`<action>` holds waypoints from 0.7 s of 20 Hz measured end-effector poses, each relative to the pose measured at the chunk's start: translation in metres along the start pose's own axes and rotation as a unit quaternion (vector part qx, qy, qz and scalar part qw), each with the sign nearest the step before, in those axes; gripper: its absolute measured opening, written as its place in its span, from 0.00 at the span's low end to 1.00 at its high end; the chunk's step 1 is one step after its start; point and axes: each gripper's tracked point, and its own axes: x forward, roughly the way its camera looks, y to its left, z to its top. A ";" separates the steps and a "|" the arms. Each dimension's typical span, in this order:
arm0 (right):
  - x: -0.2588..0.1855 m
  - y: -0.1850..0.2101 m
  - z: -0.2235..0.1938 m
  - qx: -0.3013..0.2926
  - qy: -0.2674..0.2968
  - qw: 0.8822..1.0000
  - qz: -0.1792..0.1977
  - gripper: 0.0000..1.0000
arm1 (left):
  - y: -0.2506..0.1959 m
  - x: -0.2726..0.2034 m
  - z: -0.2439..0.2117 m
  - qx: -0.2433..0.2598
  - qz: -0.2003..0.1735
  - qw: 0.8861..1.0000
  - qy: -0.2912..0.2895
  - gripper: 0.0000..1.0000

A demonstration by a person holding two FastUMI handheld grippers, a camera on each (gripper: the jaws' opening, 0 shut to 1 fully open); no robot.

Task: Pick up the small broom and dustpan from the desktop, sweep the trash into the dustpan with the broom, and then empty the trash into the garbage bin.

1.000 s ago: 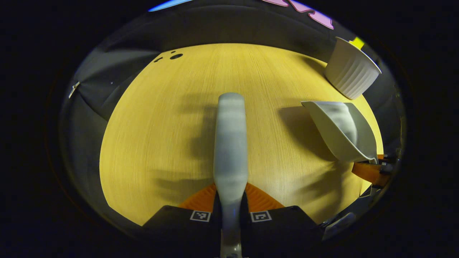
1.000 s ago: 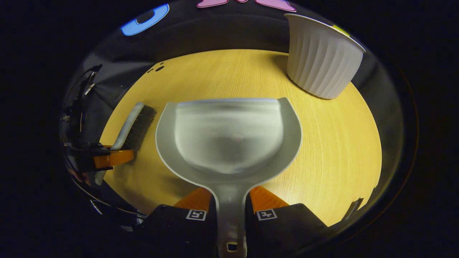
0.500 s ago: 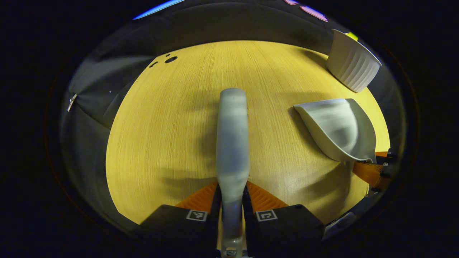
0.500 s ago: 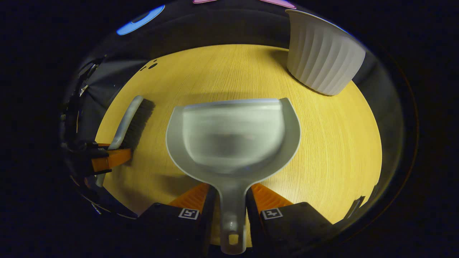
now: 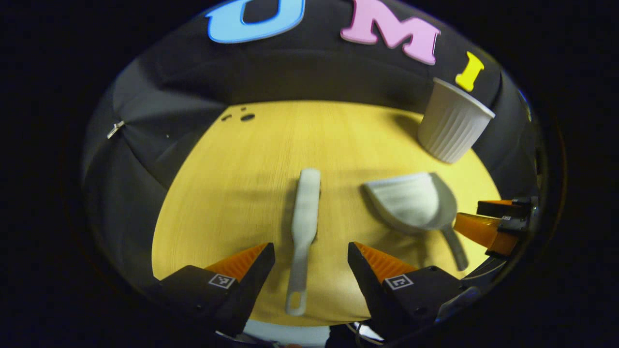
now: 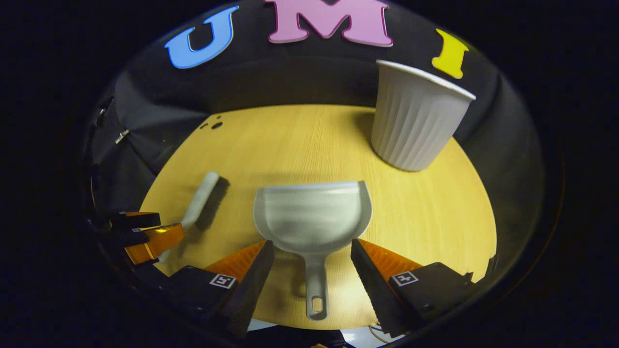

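wood desktop [image 5: 251, 193], broom [image 5: 305, 212], dustpan [image 5: 411, 200], bin [image 5: 452, 128]

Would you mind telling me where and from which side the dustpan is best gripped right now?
Grip the dustpan by its narrow handle, which lies flat pointing back between the open right gripper. Probably come in low from the handle end; the wide scoop looks too broad to pinch.

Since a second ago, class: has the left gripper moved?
Yes. The left gripper has opened, released the broom and pulled back from the bin, which looks farther off.
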 end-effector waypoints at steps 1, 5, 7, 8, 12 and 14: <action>-0.013 0.004 0.016 0.000 -0.026 1.000 0.001 1.00 | -0.002 -0.019 0.012 -0.004 -0.005 1.000 -0.028 0.96; -0.068 0.023 0.080 0.006 -0.121 0.993 0.015 1.00 | -0.002 -0.099 0.060 0.016 0.013 0.991 -0.131 0.96; -0.103 0.035 0.107 0.004 -0.169 0.985 0.027 0.99 | 0.005 -0.134 0.072 0.023 0.025 0.984 -0.177 0.96; -0.119 0.038 0.116 0.001 -0.192 0.981 0.030 0.99 | 0.008 -0.154 0.077 0.022 0.029 0.980 -0.196 0.96; -0.168 0.053 0.134 -0.019 -0.279 0.959 0.039 0.99 | 0.015 -0.209 0.077 0.010 0.040 0.964 -0.261 0.96; -0.185 0.056 0.135 -0.025 -0.307 0.950 0.045 0.99 | 0.026 -0.234 0.074 0.018 0.060 0.954 -0.295 0.96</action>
